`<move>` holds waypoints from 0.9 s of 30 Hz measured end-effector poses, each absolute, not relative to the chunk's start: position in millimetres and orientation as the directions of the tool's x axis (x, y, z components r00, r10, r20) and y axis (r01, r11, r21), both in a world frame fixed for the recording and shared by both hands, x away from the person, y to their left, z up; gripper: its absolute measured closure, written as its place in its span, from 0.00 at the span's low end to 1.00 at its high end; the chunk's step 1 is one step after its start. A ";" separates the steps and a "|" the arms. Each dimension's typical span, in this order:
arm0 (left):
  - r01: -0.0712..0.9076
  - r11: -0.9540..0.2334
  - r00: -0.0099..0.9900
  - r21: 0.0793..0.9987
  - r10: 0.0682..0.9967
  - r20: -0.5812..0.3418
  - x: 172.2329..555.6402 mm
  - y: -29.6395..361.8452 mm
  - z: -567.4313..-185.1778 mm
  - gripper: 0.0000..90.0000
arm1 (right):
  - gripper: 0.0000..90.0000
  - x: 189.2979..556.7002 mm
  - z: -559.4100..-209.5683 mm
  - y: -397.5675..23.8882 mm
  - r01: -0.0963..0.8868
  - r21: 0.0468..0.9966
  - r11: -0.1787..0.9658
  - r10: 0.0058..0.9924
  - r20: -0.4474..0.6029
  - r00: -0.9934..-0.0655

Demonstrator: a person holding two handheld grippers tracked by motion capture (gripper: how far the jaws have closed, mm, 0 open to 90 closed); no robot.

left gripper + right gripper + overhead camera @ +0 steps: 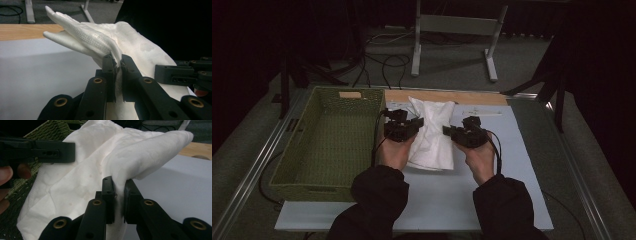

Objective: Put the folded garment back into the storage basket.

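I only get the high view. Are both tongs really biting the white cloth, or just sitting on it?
Observer: Yes. In the left gripper view the left tongs pinch a bunched fold of the white cloth.
Operator: And the other one?
Observer: In the right gripper view the right tongs are clamped on a cloth edge too.
Operator: Is the cloth lying flat?
Observer: No, near the left tongs its folds stick up off the pale table top.
Operator: Is the cloth clean?
Observer: Up close it shows faint yellowish spots.

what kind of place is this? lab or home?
Likely a lab recording bay: dark curtains all round, cables on the carpet, a metal-railed table with a white cloth and green basket.
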State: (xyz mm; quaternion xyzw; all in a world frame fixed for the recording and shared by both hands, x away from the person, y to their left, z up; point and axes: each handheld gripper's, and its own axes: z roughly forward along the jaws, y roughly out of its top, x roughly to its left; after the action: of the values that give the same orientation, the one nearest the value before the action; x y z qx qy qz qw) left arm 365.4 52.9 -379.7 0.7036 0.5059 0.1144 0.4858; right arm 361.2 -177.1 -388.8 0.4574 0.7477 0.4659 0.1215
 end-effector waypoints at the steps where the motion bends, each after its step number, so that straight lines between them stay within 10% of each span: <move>1: 0.601 -0.016 0.462 0.799 0.823 -0.330 365.6 53.6 -379.2 0.93 | 0.91 361.2 -388.8 -177.1 0.571 0.808 0.148 0.797 0.244 -0.552; 27: 0.586 -0.009 0.456 0.810 0.831 -0.320 365.0 75.5 -366.3 0.93 | 0.91 364.3 -377.9 -156.9 0.559 0.817 0.144 0.781 0.253 -0.570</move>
State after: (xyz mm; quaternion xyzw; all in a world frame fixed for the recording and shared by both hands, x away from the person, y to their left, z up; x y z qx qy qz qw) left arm 365.0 75.5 -366.3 0.6992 0.5064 0.1252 0.4889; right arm 364.3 -156.9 -377.9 0.4486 0.7471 0.4765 0.1167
